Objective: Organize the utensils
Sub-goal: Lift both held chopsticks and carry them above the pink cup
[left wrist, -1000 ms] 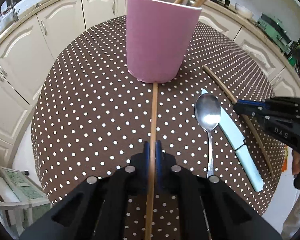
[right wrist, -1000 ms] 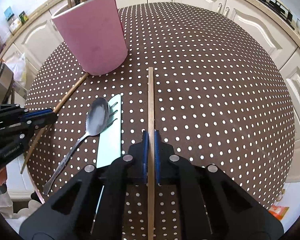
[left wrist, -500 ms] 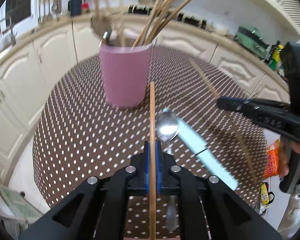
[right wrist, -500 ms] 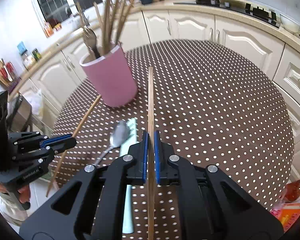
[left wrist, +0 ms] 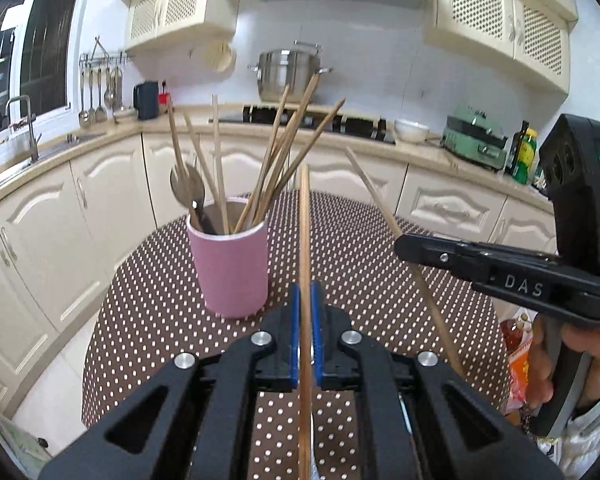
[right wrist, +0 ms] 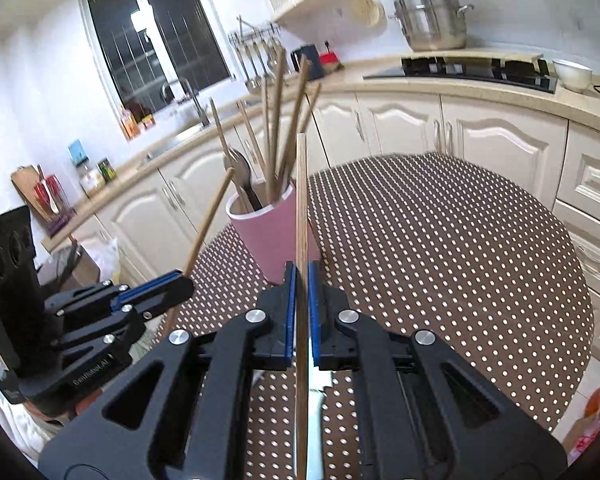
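My left gripper (left wrist: 305, 292) is shut on a wooden chopstick (left wrist: 305, 216) that points up and forward, held in the air just right of the pink cup (left wrist: 232, 268). The cup stands on the brown polka-dot table (left wrist: 380, 280) and holds several chopsticks and a metal utensil. My right gripper (right wrist: 301, 270) is shut on a second chopstick (right wrist: 301, 200), whose tip is level with the cup (right wrist: 268, 236). Each gripper shows in the other's view: the right gripper (left wrist: 402, 246) with its chopstick (left wrist: 376, 196), and the left gripper (right wrist: 184, 284) with its chopstick (right wrist: 208, 224).
A pale green knife (right wrist: 320, 400) lies on the table under my right gripper, mostly hidden. Cream cabinets (left wrist: 112, 208) and a counter ring the table. A steel pot (left wrist: 288, 76) sits on the hob. An orange bag (left wrist: 518, 360) lies on the floor at right.
Both grippers have risen and tilted upward, lifting their chopsticks off the table. The spoon and knife have dropped out of sight below, and the kitchen wall has come into view.
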`<state>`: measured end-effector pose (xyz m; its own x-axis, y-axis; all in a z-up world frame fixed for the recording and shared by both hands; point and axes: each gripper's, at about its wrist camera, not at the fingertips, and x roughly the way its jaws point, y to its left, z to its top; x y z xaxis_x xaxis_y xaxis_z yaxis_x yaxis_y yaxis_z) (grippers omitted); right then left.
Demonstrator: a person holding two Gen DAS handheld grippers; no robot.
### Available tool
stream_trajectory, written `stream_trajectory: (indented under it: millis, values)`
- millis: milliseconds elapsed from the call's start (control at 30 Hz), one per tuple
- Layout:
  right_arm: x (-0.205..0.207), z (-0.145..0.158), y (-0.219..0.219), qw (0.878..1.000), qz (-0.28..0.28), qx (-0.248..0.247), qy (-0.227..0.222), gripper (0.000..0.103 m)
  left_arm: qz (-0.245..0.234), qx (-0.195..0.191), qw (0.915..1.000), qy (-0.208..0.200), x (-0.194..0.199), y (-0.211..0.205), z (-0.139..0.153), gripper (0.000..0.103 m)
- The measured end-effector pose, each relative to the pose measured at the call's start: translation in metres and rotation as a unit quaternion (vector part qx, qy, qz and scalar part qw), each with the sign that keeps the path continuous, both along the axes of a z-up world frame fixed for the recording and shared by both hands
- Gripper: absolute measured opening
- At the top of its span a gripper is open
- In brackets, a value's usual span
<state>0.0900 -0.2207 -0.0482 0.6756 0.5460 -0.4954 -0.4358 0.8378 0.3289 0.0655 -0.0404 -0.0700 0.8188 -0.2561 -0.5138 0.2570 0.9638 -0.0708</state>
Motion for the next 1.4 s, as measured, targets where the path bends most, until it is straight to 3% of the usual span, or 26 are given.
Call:
stream_trajectory:
  millis: [333, 633, 800, 967, 1100, 1400]
  values:
    - [0.002, 0.022, 0.014, 0.998, 0.001, 0.048, -0.048, 0.006, -0.011, -0.027, 0.9972, -0.068, 0.006, 0.008, 0.022, 0.005]
    - [0.003, 0.031, 0.022, 0.995, -0.002, 0.063, -0.071, 0.006, -0.012, -0.050, 0.9918, -0.117, 0.001, 0.016, 0.034, 0.005]
    - [0.006, 0.043, 0.025, 0.991, -0.011, 0.087, -0.104, 0.006, -0.018, -0.080, 0.9822, -0.169, 0.001, 0.026, 0.047, 0.006]
    - [0.010, 0.056, 0.031, 0.982, -0.022, 0.112, -0.151, 0.006, -0.027, -0.139, 0.9634, -0.228, 0.009, 0.045, 0.058, 0.006]
    - [0.024, 0.061, 0.034, 0.976, -0.027, 0.137, -0.169, 0.007, -0.019, -0.165, 0.9580, -0.234, 0.028, 0.055, 0.059, 0.006]
    - [0.061, 0.065, 0.055, 0.970, -0.035, 0.143, -0.193, 0.007, 0.010, -0.193, 0.9466, -0.258, 0.067, 0.070, 0.055, 0.006]
